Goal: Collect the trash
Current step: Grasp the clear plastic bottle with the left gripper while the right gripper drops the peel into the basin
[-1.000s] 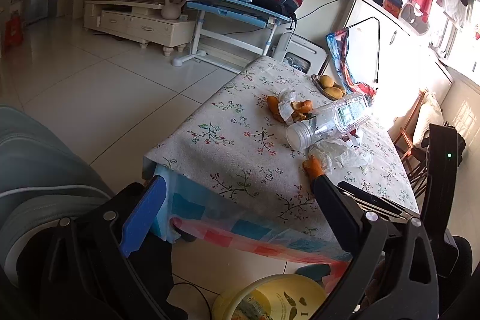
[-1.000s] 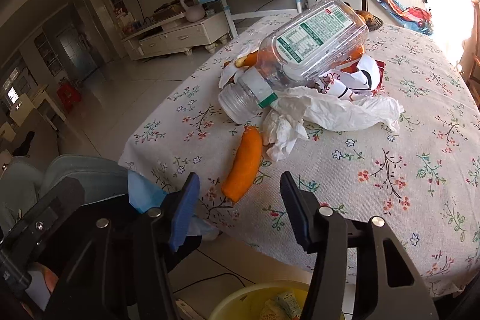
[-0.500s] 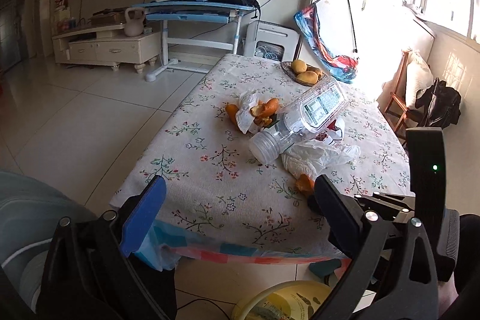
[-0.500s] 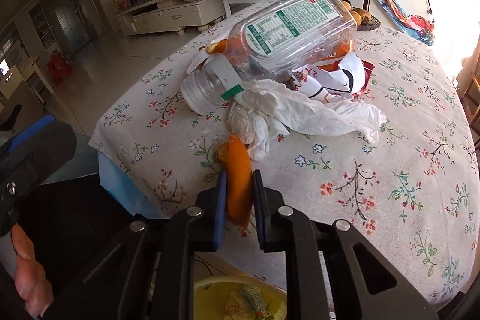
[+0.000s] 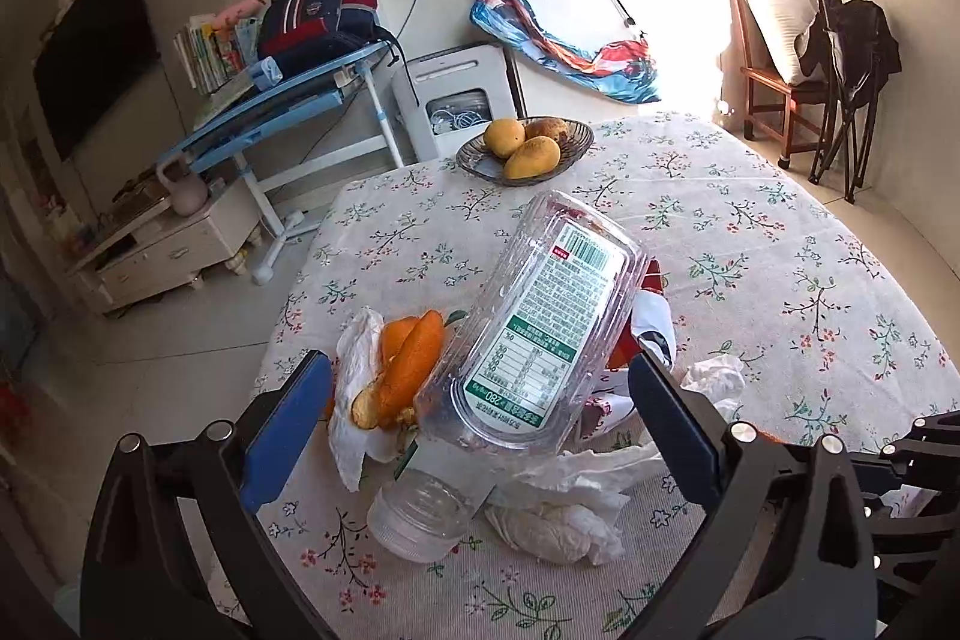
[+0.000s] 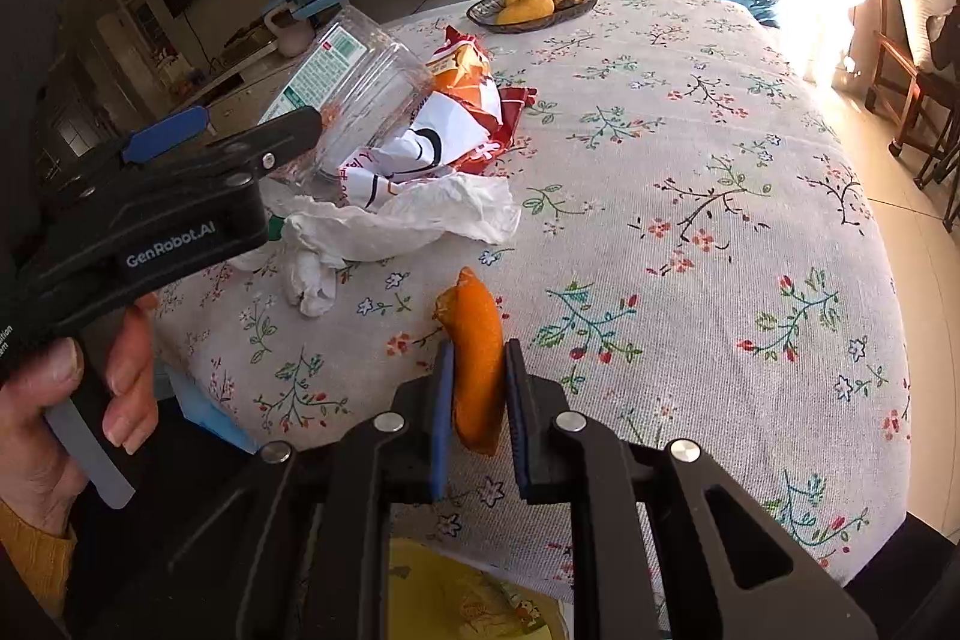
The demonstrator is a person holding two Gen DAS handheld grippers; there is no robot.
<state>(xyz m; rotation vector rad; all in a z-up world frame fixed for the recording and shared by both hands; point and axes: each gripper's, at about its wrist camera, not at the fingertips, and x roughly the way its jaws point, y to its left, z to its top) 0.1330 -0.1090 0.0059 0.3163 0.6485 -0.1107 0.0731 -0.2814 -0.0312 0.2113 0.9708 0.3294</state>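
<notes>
**Peel pinched at the table's near edge, bottle framed by wide fingers**

The right gripper [image 6: 477, 388] is clamped on a curved strip of orange peel [image 6: 477, 340], its blue-padded fingers pressed to either side; the peel sits over the near edge of the table [image 6: 750, 196], with a yellow bin [image 6: 456, 598] showing below the rim; the cloth to the right of the peel is bare, a wide floral stretch running to the far corner.

The left gripper [image 5: 480, 400] stands spread wide, one finger at each side of the clear plastic bottle [image 5: 540, 322]; the bottle is ribbed, glossy, green-labelled, lying tilted on the heap with its mouth toward the camera; in the right wrist view a hand [image 6: 66, 400] holds that gripper's handle.

Crumpled white tissue [image 5: 558, 514] lies soft and creased just beside the bottle's mouth; more orange peels [image 5: 402, 370] rest on white paper at its left; a snack wrapper [image 6: 462, 100], shiny and crinkled, touches its far side; a dish of mangoes [image 5: 525, 148] sits well apart at the far edge.
</notes>
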